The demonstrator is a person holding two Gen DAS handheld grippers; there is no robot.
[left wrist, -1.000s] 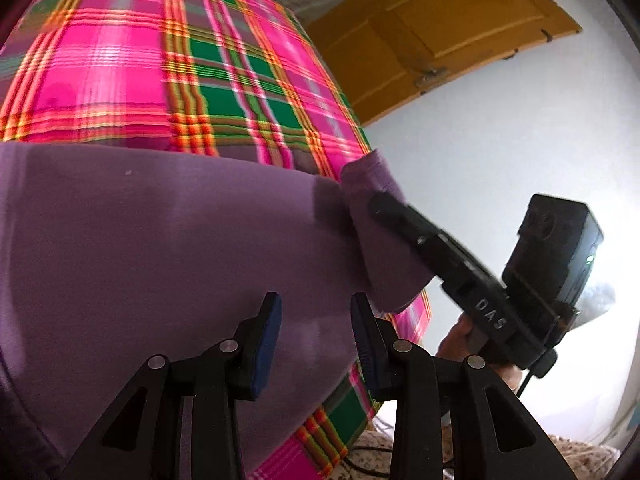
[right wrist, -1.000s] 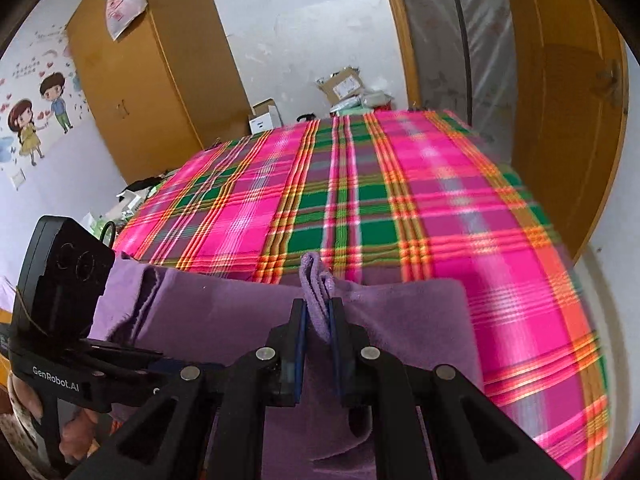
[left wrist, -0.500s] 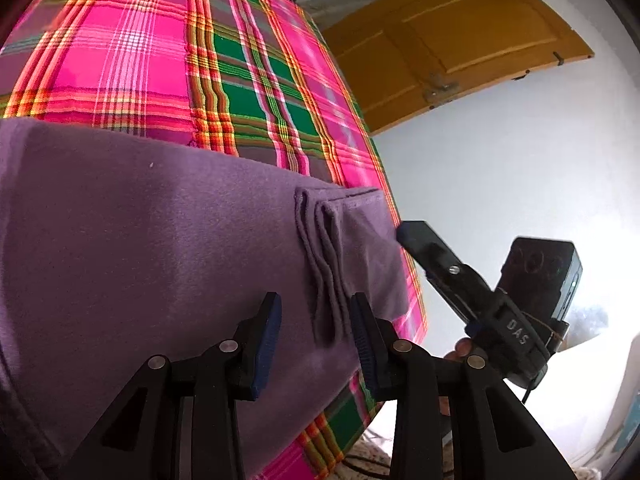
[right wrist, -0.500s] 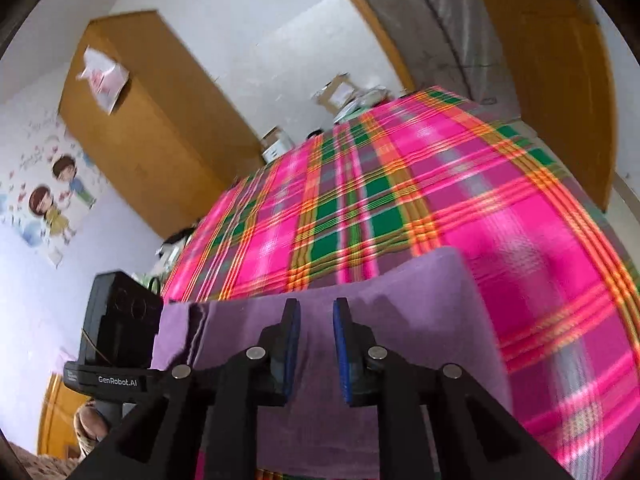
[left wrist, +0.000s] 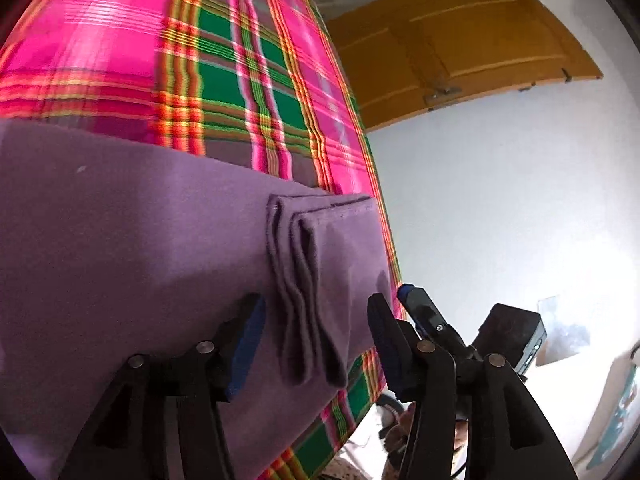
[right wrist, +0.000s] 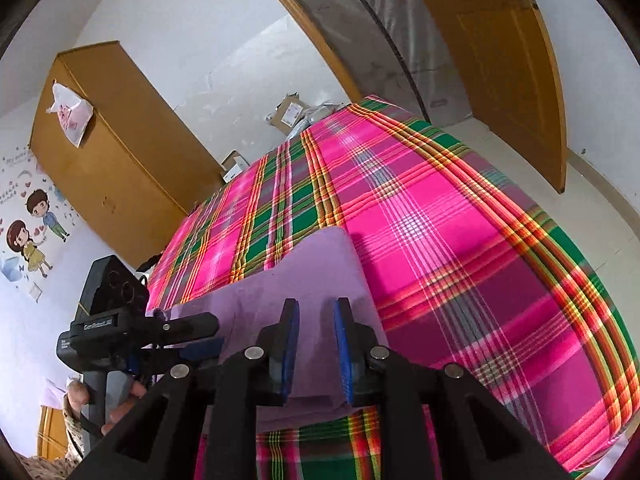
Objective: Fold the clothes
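A purple garment (left wrist: 140,240) lies flat across the near end of a pink and green plaid bed (left wrist: 100,60). Its right end is doubled over, with pleated ridges (left wrist: 304,300) running toward me. My left gripper (left wrist: 316,308) hovers just above those ridges; its jaws are opening, the ridges lie between them, and neither pad presses the cloth. In the right wrist view the garment (right wrist: 320,264) sits under my right gripper (right wrist: 316,308), which is open by a narrow gap and holds nothing. The left gripper (right wrist: 204,336) shows at the garment's left end.
The bed (right wrist: 460,260) drops off just below the garment and on the right. A wooden door (right wrist: 508,60) stands beyond the bed's right side. A wardrobe (right wrist: 104,160) and cardboard boxes (right wrist: 288,112) stand at the far end. A person's hand (right wrist: 120,408) grips the left tool.
The right gripper let go of the pinched-up purple fold, rolled and pulled back toward the bed's near edge. The fold now lies flat in ridges. The left jaws spread wider.
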